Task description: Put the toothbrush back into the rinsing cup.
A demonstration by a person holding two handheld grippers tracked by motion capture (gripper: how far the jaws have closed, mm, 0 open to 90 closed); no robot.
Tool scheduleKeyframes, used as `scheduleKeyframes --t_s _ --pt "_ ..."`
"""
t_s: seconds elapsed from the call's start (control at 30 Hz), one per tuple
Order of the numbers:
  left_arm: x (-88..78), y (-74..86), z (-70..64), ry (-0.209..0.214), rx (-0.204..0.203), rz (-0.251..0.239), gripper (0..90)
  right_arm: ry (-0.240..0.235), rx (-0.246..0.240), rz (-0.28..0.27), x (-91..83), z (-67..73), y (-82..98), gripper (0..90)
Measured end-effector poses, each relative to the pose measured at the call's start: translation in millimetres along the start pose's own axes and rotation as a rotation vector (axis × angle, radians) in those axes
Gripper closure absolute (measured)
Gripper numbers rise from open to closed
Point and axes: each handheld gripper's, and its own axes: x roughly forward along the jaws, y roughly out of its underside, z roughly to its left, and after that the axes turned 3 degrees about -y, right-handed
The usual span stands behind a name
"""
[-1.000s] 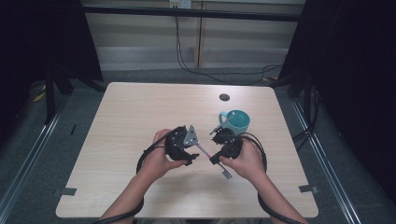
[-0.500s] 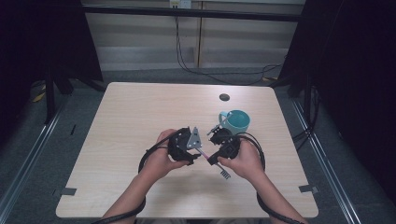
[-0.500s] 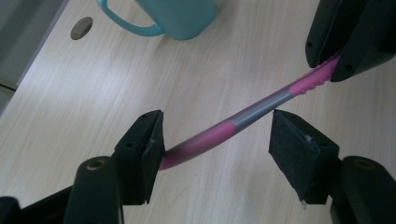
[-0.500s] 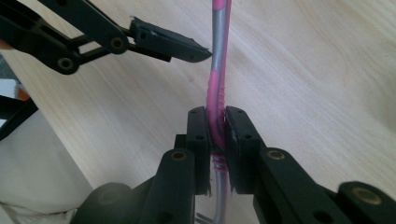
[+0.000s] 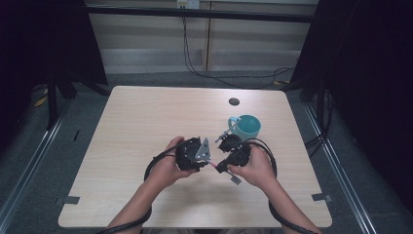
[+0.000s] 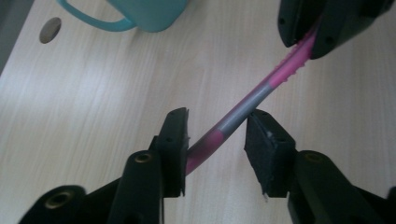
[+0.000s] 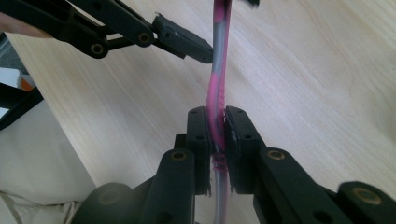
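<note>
Pink-and-grey toothbrush (image 6: 243,109): lower handle end hidden behind left gripper (image 6: 217,140) jaw in left gripper view; in right gripper view far end cut by top edge. Teal mug (image 6: 144,11) cropped by top edge, body mostly out of frame. Bristle head (image 5: 235,180) in high view tiny, possibly bristles, unclear.

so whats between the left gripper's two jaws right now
The pink and grey toothbrush handle runs through the open gap, close against one jaw and clear of the other, as the left gripper view shows. The right gripper clamps its far part.
</note>
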Motion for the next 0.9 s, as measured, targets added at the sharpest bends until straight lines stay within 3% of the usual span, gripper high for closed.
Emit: scheduleKeyframes --t_s 0.1,0.13,0.2,0.27,0.3,0.33,0.37,0.4,0.43,0.47,0.53,0.57,0.63,0.67,0.7,0.77,0.9 --pt "-0.1 -0.1 -1.4 0.026 0.013 0.014 67.0 -0.008 -0.015 -0.009 -2.5 1.4 -0.7 81.4" --pt "-0.3 0.4 -1.9 0.037 0.007 0.015 70.8 -0.011 -0.035 -0.023 -4.5 1.7 -1.0 80.5" --pt "-0.2 3.0 -2.5 0.101 -0.038 0.006 76.7 0.015 -0.048 -0.081 -8.1 0.3 -0.4 76.9" --pt "-0.1 3.2 -3.6 0.101 -0.036 0.009 79.0 0.021 -0.051 -0.109 -10.6 -0.8 0.3 75.0" --pt "0.0 3.4 -4.0 0.119 -0.042 0.022 82.4 0.040 -0.048 -0.130 -14.9 -4.2 1.4 61.5" --pt "-0.2 5.0 -3.3 0.139 -0.100 0.016 82.5 0.042 -0.035 -0.148 -16.0 -6.1 1.7 57.5" --pt "-0.2 5.0 -3.3 0.139 -0.100 0.016 82.6 0.042 -0.035 -0.148 -16.0 -6.1 1.7 57.5" --pt "-1.8 4.8 -0.9 0.158 -0.142 0.009 82.6 0.016 -0.064 -0.192 -17.2 -8.4 3.5 52.4" --pt "-1.8 4.8 -0.9 0.158 -0.142 0.009 82.6 0.016 -0.064 -0.192 -17.2 -8.4 3.5 52.4" --pt "-2.2 2.8 0.8 0.172 -0.166 0.049 82.7 0.040 -0.064 -0.216 -18.9 -7.9 3.8 46.1" --pt "-1.5 3.5 1.8 0.184 -0.175 0.068 82.8 0.052 -0.061 -0.231 -20.3 -8.3 4.0 46.2" --pt "-1.5 4.5 2.7 0.189 -0.186 0.080 82.8 0.042 -0.054 -0.269 -23.0 -10.2 4.5 41.0" --pt "-2.6 7.1 4.1 0.197 -0.207 0.092 82.9 0.033 -0.031 -0.283 -26.3 -12.5 5.2 36.3" --pt "-3.8 10.2 6.4 0.214 -0.240 0.102 82.9 0.023 -0.021 -0.294 -27.9 -14.4 5.9 34.7" --pt "-3.8 10.2 6.4 0.214 -0.240 0.102 82.9 0.023 -0.021 -0.294 -27.9 -14.4 5.9 34.7" --pt "-6.1 14.6 9.6 0.215 -0.294 0.111 82.9 0.017 0.004 -0.324 -32.4 -18.3 9.3 33.1" --pt "-10.6 17.7 14.4 0.205 -0.332 0.109 83.0 0.017 0.024 -0.332 -34.2 -21.0 13.9 31.9"
